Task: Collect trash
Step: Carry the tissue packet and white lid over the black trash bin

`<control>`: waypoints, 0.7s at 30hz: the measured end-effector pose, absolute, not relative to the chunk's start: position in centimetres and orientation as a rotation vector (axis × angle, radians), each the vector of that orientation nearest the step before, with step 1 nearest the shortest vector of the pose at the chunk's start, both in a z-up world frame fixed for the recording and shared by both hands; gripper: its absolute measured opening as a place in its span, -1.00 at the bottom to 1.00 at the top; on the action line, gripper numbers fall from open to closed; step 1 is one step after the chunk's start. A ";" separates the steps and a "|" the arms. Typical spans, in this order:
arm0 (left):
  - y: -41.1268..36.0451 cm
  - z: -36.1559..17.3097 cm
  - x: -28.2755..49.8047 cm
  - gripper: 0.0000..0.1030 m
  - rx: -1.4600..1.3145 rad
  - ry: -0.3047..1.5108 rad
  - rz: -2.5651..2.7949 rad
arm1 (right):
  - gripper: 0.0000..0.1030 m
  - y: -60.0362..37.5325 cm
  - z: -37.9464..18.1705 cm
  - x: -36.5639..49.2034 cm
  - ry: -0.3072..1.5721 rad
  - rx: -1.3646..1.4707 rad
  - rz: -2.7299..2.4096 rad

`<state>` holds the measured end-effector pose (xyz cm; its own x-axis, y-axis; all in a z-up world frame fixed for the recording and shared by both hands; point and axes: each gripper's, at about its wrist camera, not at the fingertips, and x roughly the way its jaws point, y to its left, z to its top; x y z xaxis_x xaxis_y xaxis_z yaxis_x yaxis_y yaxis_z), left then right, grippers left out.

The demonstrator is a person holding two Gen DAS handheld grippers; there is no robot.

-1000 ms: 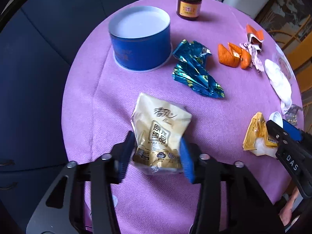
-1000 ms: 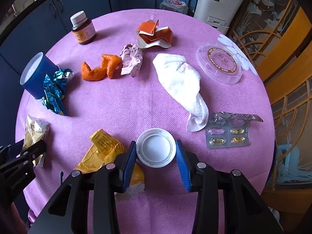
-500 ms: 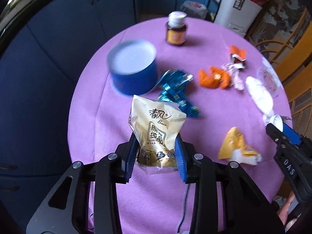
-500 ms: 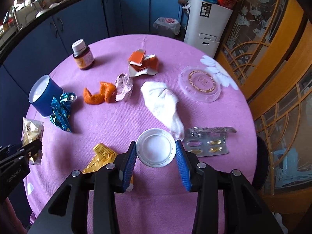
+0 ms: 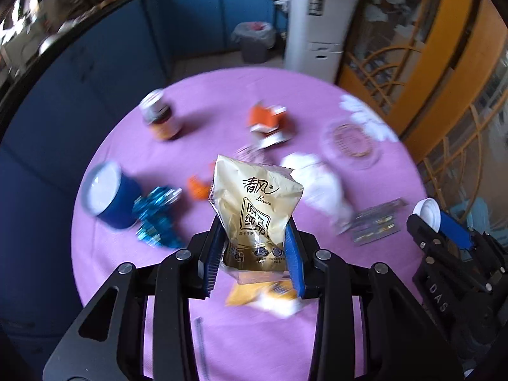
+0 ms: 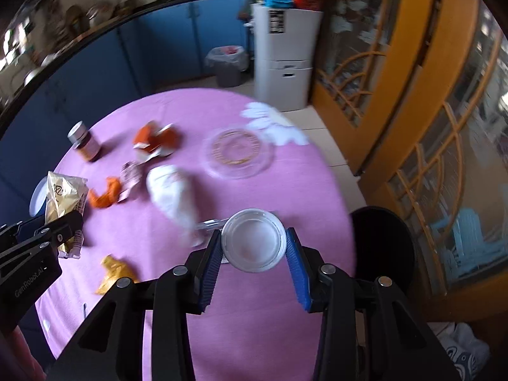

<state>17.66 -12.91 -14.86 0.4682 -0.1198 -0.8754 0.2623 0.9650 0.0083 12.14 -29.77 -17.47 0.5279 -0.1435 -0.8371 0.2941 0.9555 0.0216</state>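
My left gripper (image 5: 254, 254) is shut on a gold tissue packet (image 5: 255, 209) and holds it high above the round purple table (image 5: 222, 108). My right gripper (image 6: 254, 254) is shut on a white plastic lid (image 6: 253, 239), also lifted above the table. The packet also shows in the right wrist view (image 6: 63, 197), and the lid in the left wrist view (image 5: 428, 214). Trash on the table: blue foil wrapper (image 5: 157, 216), orange peel (image 6: 104, 195), yellow wrapper (image 6: 114, 274), orange-white carton (image 6: 155, 141), white tissue (image 6: 173, 190).
A blue tin (image 5: 106, 198), a brown medicine bottle (image 5: 160, 116), a clear round lid (image 6: 238, 152) and a pill blister (image 5: 377, 222) are on the table. A grey lined trash bin (image 6: 227, 63) stands on the floor beyond the table, beside a white cabinet (image 6: 285, 63).
Both grippers have risen well above the table with the packet and the lid and tilted up, so the trash bin and room beyond come into view.
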 end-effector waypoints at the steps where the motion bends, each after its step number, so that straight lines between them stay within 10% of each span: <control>1: -13.9 -14.7 17.6 -0.28 0.161 1.051 -0.249 | -0.24 -30.7 -17.4 11.9 0.973 0.178 -0.279; 21: -36.9 -14.5 15.8 -0.27 0.395 0.956 -0.508 | -0.23 -47.4 -19.1 6.5 0.917 0.341 -0.591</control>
